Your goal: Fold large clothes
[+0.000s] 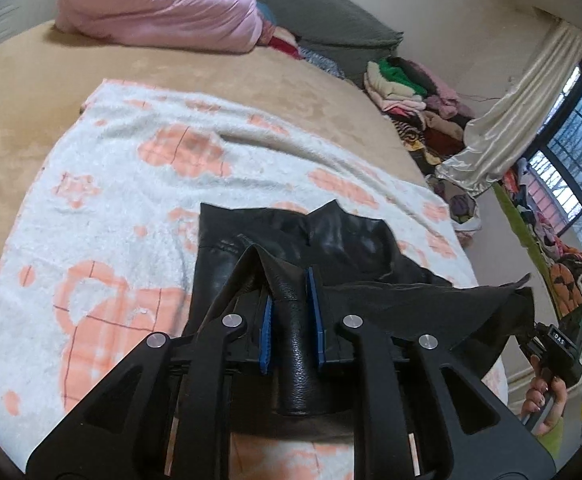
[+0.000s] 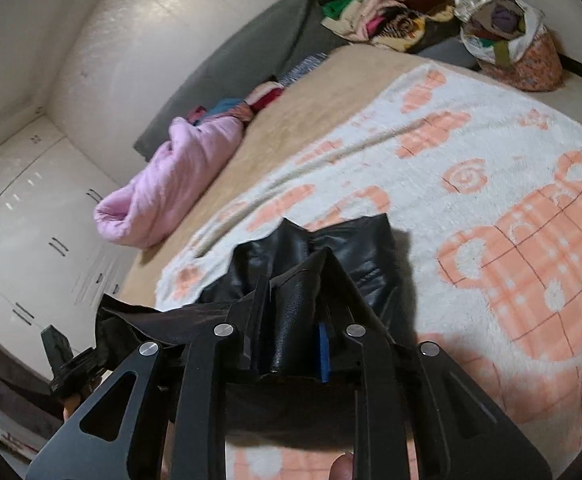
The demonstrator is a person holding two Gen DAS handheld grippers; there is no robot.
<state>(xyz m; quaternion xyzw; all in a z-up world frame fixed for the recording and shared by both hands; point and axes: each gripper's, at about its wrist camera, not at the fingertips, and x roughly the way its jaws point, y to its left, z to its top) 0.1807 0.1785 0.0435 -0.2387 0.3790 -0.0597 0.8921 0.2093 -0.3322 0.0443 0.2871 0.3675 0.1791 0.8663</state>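
Observation:
A black leather garment (image 1: 331,240) hangs between my two grippers above a white blanket with orange patterns (image 1: 131,168). My left gripper (image 1: 291,292) is shut on a rolled edge of the garment, between its blue pads (image 1: 267,332). My right gripper (image 2: 295,300) is shut on the other edge of the same garment (image 2: 355,248). The right gripper also shows at the right edge of the left wrist view (image 1: 555,344), held by a hand. The garment's lower end rests on the blanket.
The blanket lies on a tan bed (image 1: 31,92). A pink quilt (image 1: 159,4) sits at the bed's far end by a grey headboard (image 1: 323,12). Piles of clothes (image 1: 415,96) and a curtain (image 1: 511,120) stand beside the bed. White cabinets (image 2: 31,220) line one wall.

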